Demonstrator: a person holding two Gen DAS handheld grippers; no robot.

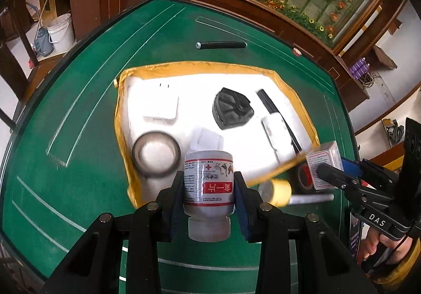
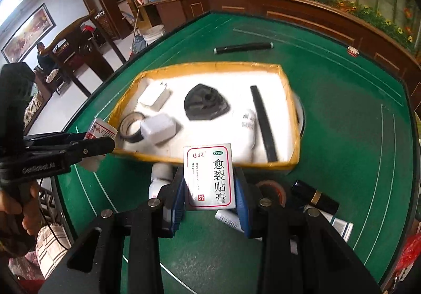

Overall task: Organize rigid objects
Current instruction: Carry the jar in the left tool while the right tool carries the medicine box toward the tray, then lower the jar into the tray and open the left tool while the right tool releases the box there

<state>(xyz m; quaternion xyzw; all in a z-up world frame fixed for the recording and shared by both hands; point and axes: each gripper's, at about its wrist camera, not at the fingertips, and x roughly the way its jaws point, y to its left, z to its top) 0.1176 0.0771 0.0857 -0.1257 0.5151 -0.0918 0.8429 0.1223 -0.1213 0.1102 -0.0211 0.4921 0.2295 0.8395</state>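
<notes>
My left gripper (image 1: 209,183) is shut on a white medicine bottle (image 1: 208,180) with a red label, held above the near edge of a yellow-rimmed white tray (image 1: 197,67). My right gripper (image 2: 210,188) is shut on a white medicine box (image 2: 210,175) with a red border, held just in front of the tray (image 2: 210,66). The tray holds a white charger (image 2: 154,95), a tape roll (image 2: 131,126), a white cube (image 2: 159,128), a black triangular part (image 2: 205,104), a black strip (image 2: 263,120) and a white tube (image 2: 248,120).
A black pen (image 2: 243,48) lies on the green table (image 2: 342,123) behind the tray. Near the right gripper lie a red tape roll (image 2: 272,190), a black-and-gold lipstick (image 2: 314,196), a white tube (image 2: 339,225) and a white bottle (image 2: 160,175). A wooden counter runs behind the table.
</notes>
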